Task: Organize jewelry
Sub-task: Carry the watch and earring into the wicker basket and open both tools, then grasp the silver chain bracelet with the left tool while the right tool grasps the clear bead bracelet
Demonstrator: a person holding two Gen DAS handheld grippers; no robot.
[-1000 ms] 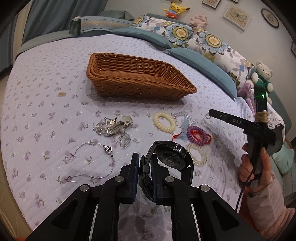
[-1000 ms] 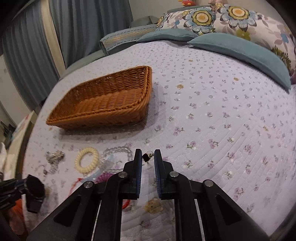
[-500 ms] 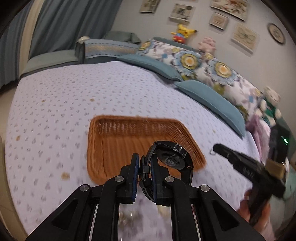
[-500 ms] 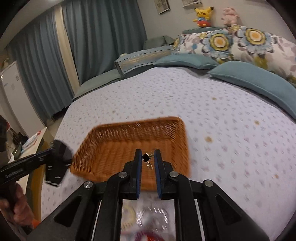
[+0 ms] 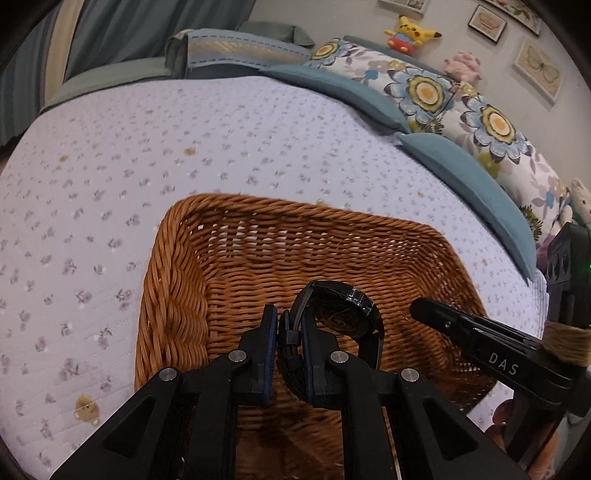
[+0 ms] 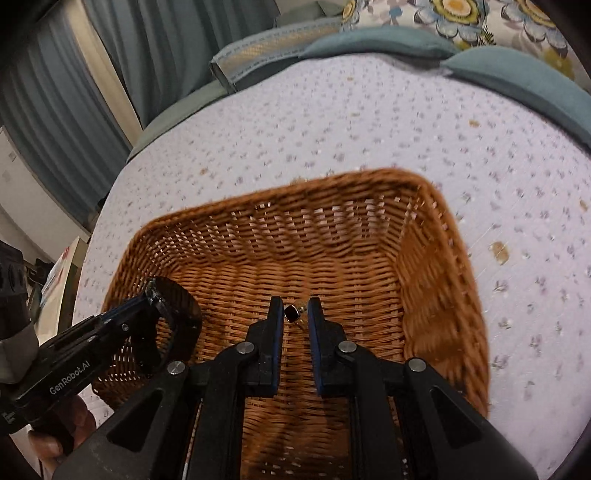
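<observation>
A brown wicker basket point(image 5: 177, 280) lies on the bed and fills both views point(image 6: 439, 280). My left gripper point(image 5: 288, 321) is shut on the strap of a black watch point(image 5: 347, 314) and holds it above the basket's inside. It shows at the left of the right wrist view point(image 6: 162, 306). My right gripper point(image 6: 295, 314) is shut on a small ring with a dark stone point(image 6: 293, 313), above the basket floor. It shows at the right of the left wrist view point(image 5: 421, 310). The other jewelry is out of view.
The basket sits on a lilac flowered quilt point(image 5: 110, 166). Blue and flowered pillows point(image 5: 461, 166) line the far right, with soft toys point(image 5: 410, 31) on the headboard. Curtains point(image 6: 74, 92) hang at the far left.
Both grippers have moved forward and down from over the loose jewelry to just over the basket's inside, still holding the watch and the ring. The basket now looks much larger.
</observation>
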